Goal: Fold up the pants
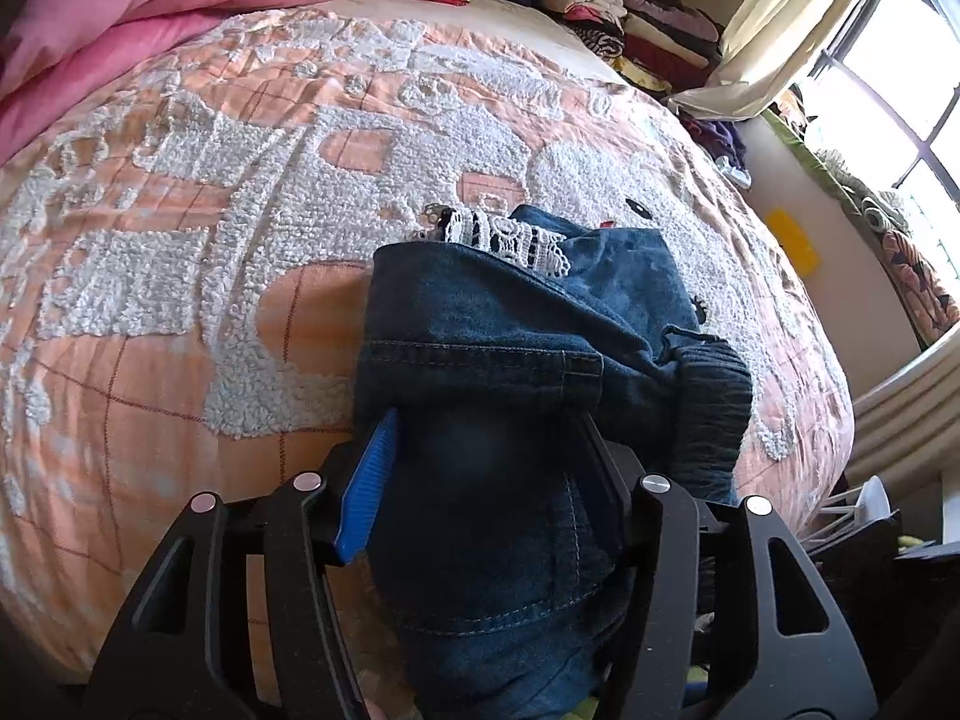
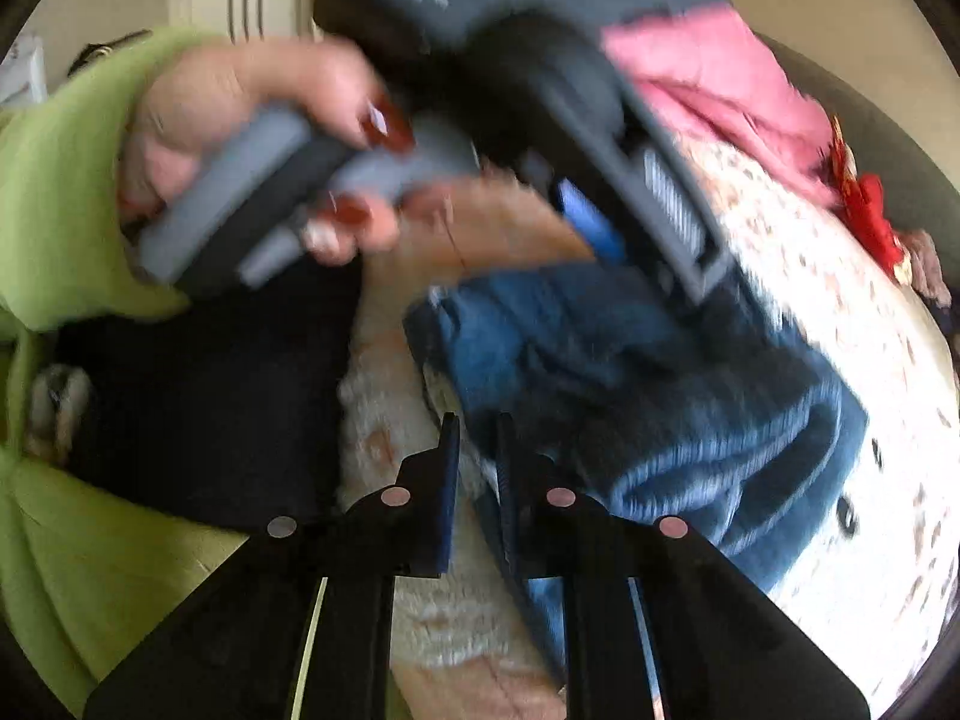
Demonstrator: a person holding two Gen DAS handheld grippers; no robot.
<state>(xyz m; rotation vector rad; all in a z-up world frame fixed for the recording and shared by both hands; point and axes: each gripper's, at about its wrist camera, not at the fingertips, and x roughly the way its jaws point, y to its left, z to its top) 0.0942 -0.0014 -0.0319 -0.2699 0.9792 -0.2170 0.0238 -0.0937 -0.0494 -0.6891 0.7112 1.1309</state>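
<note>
the jeans [image 1: 516, 348] lie bunched in a thick bundle on the peach and white bedspread [image 1: 180, 228], near the edge of the bed closest to the left camera. the left gripper [image 1: 486, 438] is clenched on the near end of that bundle: denim fills the whole gap between its two fingers, and the blue pad [image 1: 369, 480] of one finger presses against the cloth's side. a strip of white lace [image 1: 498, 237] pokes out at the far end of the fold, and a dark ribbed cuff [image 1: 717, 402] hangs off on the right side of the bundle.

the right view is smeared by motion. the right gripper [image 2: 477, 438] sits low over the bedspread at the edge of the jeans [image 2: 648, 396], its fingers drawn close with only a narrow slit between them; whether any cloth is caught in that slit i cannot tell. across from it, the left hand [image 2: 252, 138], with dark red nails and a green sleeve [image 2: 72, 180], grips the grey handle of the left gripper above the denim.

a pink quilt [image 1: 150, 0] is heaped at the far side of the bed, stacks of folded clothes [image 1: 630, 18] stand beyond it, and a window [image 1: 888, 78] with a pale curtain [image 1: 792, 30] is at the right.
</note>
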